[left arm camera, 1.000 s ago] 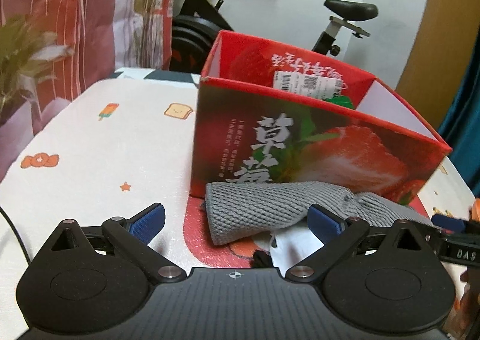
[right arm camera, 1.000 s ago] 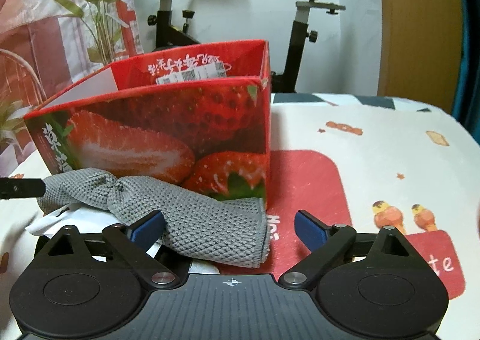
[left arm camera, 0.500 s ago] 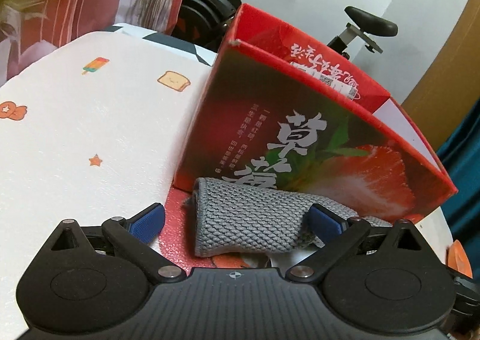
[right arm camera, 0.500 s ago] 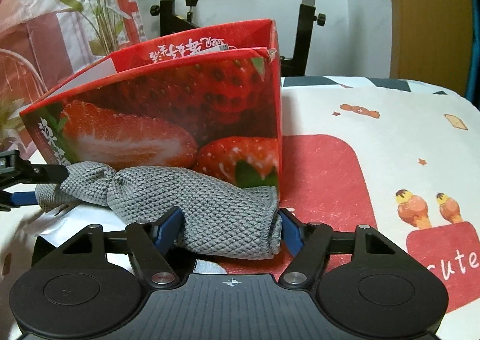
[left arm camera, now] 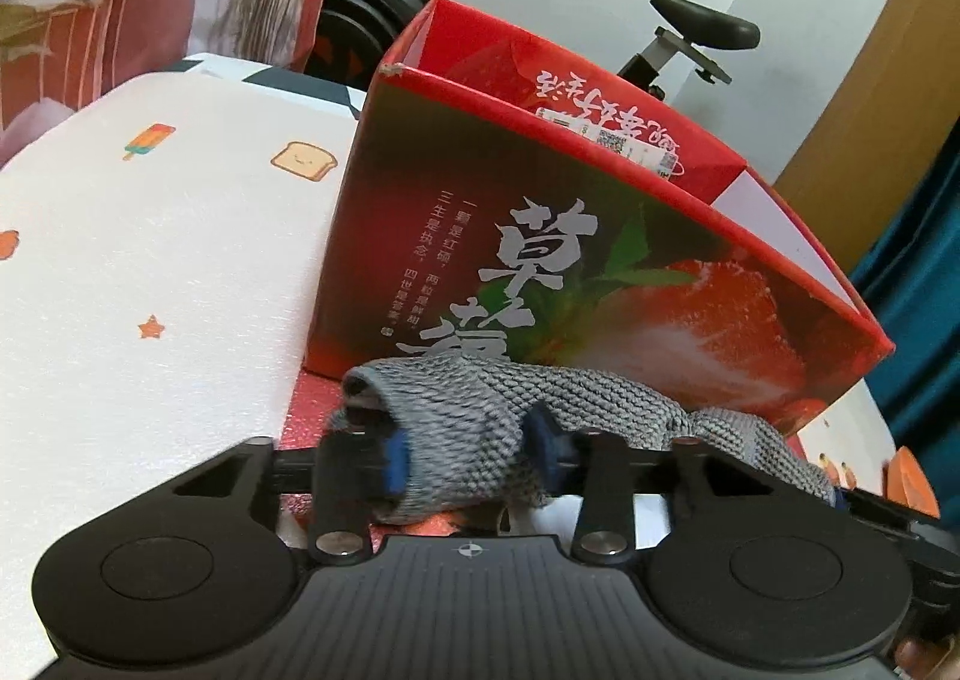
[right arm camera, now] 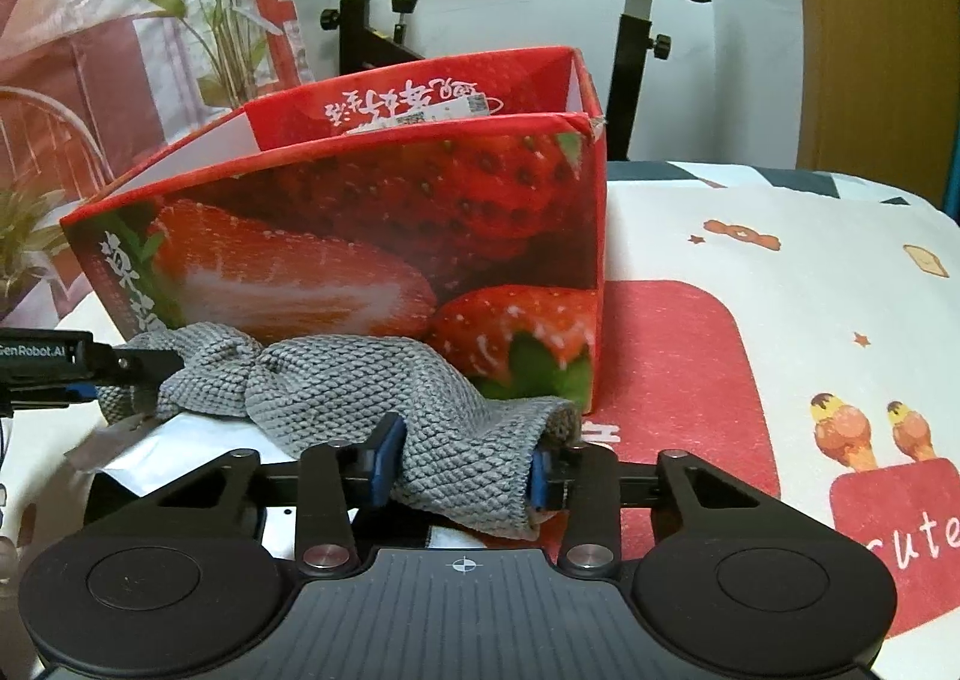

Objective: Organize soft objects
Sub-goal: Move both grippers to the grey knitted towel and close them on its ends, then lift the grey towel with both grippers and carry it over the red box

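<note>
Right wrist alone shows potted plant (right arm camera: 198, 20).

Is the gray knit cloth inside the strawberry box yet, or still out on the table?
Out. The gray knit cloth lies bunched on the table against the strawberry box front wall, each end between closing jaws.

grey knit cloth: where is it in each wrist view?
Left wrist: grey knit cloth low centre, its near end between the closing left claw, trailing right.
Right wrist: cloth low centre-left, one end between the closing right claw.
Shared landmark: strawberry box right behind it.
</note>
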{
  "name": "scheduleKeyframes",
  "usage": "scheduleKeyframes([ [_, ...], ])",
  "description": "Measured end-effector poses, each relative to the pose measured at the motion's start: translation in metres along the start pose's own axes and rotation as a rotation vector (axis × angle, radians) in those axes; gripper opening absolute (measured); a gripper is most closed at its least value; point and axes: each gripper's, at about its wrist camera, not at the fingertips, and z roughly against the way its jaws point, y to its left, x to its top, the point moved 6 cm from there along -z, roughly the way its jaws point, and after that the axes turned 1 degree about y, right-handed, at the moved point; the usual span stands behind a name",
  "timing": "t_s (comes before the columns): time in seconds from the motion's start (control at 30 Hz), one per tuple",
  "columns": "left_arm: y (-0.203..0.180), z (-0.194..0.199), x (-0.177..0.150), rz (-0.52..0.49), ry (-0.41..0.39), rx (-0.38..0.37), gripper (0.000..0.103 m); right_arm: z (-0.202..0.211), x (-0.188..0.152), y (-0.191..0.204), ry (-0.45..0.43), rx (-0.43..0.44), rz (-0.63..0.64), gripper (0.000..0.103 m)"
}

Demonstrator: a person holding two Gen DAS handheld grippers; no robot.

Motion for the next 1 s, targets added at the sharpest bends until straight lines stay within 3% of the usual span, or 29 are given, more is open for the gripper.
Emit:
scheduleKeyframes([
  [0.07, -0.003, 0.003, 0.000, -0.017, -0.005, 0.005, 0.027, 0.002, 0.001, 0.002, -0.002, 0.003, 0.001, 0.030],
  [0.23, -0.011, 0.015, 0.000, -0.052, -0.024, 0.021, 0.022, 0.013, 0.005, 0.008, -0.019, 0.010, 0.002, 0.023],
  [0.6, -0.025, 0.066, -0.005, -0.057, -0.135, 0.046, 0.022, 0.051, 0.016, 0.021, -0.084, 0.039, 0.011, 0.022],
  [1.0, -0.032, 0.094, 0.001, -0.066, -0.191, 0.059, 0.022, 0.084, 0.026, 0.039, -0.140, 0.052, 0.064, 0.022],
])
